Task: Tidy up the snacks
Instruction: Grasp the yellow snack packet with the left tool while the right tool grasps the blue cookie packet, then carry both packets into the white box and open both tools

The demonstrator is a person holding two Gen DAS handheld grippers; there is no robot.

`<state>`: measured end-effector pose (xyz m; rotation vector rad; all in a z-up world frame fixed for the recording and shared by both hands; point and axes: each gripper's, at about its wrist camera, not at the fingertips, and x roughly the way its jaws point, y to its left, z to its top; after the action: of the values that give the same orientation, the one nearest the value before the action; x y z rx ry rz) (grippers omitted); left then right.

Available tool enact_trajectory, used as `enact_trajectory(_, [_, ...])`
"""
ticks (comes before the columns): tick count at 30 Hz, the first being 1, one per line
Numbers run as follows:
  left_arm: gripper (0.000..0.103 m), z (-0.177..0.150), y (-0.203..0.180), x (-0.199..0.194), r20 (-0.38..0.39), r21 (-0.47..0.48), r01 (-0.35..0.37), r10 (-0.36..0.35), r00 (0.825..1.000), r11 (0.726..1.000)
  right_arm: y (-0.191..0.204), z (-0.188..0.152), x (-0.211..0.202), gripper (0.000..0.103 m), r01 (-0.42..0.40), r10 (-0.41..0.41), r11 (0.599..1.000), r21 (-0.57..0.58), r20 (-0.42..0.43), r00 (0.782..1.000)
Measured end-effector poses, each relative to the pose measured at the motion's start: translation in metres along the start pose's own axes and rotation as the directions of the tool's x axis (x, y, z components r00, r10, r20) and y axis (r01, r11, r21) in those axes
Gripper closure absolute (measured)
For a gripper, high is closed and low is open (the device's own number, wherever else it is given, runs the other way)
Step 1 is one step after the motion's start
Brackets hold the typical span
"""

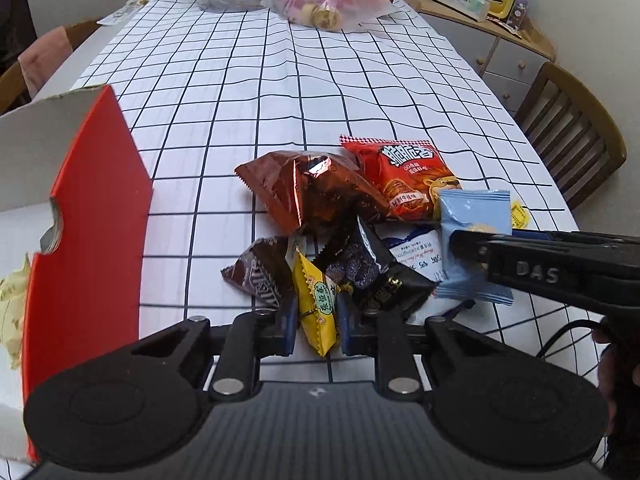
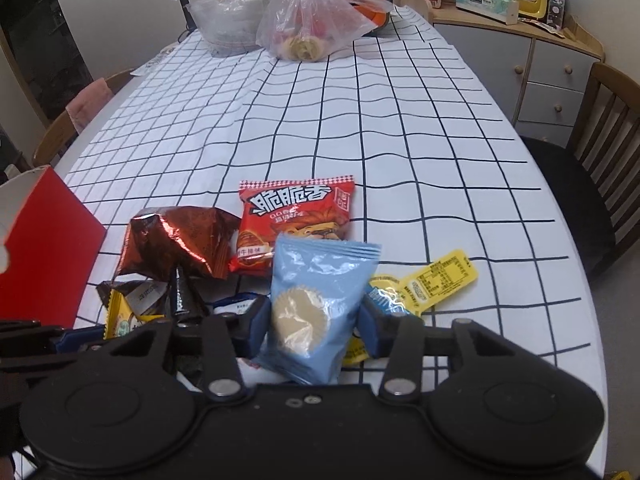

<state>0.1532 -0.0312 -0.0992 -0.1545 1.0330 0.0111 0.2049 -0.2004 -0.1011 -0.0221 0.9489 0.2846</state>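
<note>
A pile of snack packets lies on the checked tablecloth. My left gripper is shut on a small yellow packet at the near edge of the pile. Beside it lie a dark brown packet, a black packet, a shiny copper bag and a red chips bag. My right gripper is shut on a light blue biscuit packet, which stands tilted between the pads. The same blue packet shows in the left wrist view under the right gripper's black arm.
A red-and-white cardboard box stands open at the left. Two plastic bags of food sit at the table's far end. A flat yellow sachet lies right of the pile. Wooden chairs flank the table, and a cabinet stands behind.
</note>
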Motion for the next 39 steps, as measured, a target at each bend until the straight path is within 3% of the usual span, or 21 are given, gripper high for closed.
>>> enact_trajectory(4, [0.084, -0.004, 0.002, -0.010, 0.008, -0.008, 0.012, -0.011, 1.000, 1.000, 0.005, -0.005, -0.012, 0.076, -0.019, 0.019, 0.999, -0.028, 0.008, 1.000])
enact_trajectory(8, [0.084, -0.009, 0.005, -0.022, 0.017, -0.006, 0.020, -0.020, 1.000, 1.000, 0.005, -0.011, -0.014, 0.074, -0.015, 0.015, 0.999, -0.031, -0.003, 1.000])
enact_trajectory(10, [0.084, -0.012, 0.008, -0.029, 0.020, -0.010, 0.031, -0.030, 0.999, 0.999, 0.002, -0.014, -0.014, 0.066, -0.011, 0.011, 1.000, -0.024, -0.003, 1.000])
enact_trajectory(14, [0.084, -0.021, 0.014, -0.039, 0.022, -0.016, 0.036, -0.036, 0.999, 0.999, -0.002, -0.016, -0.011, 0.061, -0.004, 0.004, 1.000, -0.014, -0.013, 1.000])
enact_trajectory(18, [0.084, -0.029, 0.021, -0.051, 0.022, -0.026, 0.047, -0.047, 0.999, 0.999, 0.001, -0.022, -0.013, 0.035, -0.020, 0.020, 0.998, -0.053, -0.011, 1.000])
enact_trajectory(21, [0.084, -0.035, 0.024, -0.060, 0.032, -0.017, 0.054, -0.053, 0.998, 0.998, 0.003, -0.032, -0.012, 0.028, -0.042, 0.037, 0.991, -0.129, -0.039, 0.999])
enact_trajectory(26, [0.084, -0.043, 0.026, -0.070, 0.030, -0.005, 0.070, -0.070, 0.997, 0.998, 0.007, -0.043, 0.000, 0.033, -0.023, 0.007, 0.980, -0.199, -0.083, 0.997])
enact_trajectory(33, [0.084, -0.049, 0.029, -0.072, 0.015, -0.001, 0.077, -0.077, 0.997, 0.997, 0.016, -0.051, 0.005, 0.037, 0.021, -0.043, 0.966, -0.257, -0.079, 0.996])
enact_trajectory(39, [0.084, -0.051, 0.032, -0.075, 0.021, 0.004, 0.078, -0.078, 0.997, 0.997, 0.020, -0.053, 0.003, 0.052, 0.027, -0.044, 0.963, -0.269, -0.058, 0.997])
